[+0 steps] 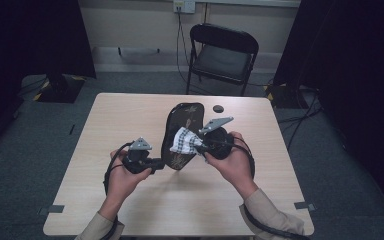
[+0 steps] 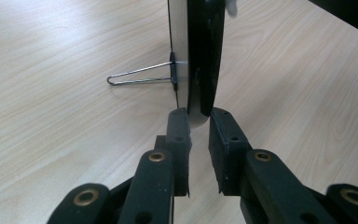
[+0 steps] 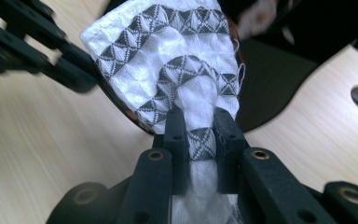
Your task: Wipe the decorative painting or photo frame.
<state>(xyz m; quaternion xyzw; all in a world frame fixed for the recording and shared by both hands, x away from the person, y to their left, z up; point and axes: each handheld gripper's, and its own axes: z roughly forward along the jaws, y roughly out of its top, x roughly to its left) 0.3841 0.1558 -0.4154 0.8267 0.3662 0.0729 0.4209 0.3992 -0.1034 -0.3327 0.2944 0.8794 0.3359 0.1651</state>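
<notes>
— What have you got in hand, nearest first?

— My left gripper (image 2: 198, 123) has its jaws pinched on the bottom edge of the oval mirror (image 1: 181, 132), holding it upright on the table (image 1: 130, 110). In the left gripper view I'm looking along the mirror's thin edge, and the wire stand (image 2: 137, 77) sticks out behind it, resting on the wood. My right gripper (image 3: 200, 133) is clamped tight on a bunched checked cloth (image 3: 168, 60), and in the high view that cloth is pressed against the mirror's face about halfway up.

— How do you wipe it well from there?

— I'd keep the left grip steady and low so the mirror can't swing, and push no harder with the cloth than the stand and that one pinch can take. Flat, overlapping strokes, I think, with the fold of cloth leading rather than the jaw tips, so hard plastic never scrapes the surface.

— Anything you can't make out?

— The mirror's face is dark with a faint pattern; I can't tell marks from reflections. The cloth hides the patch under it. Farther back, a small dark disc (image 1: 218, 108) lies on the table; I can't say what it is. Beyond that stands a folding chair (image 1: 223, 55).
</notes>
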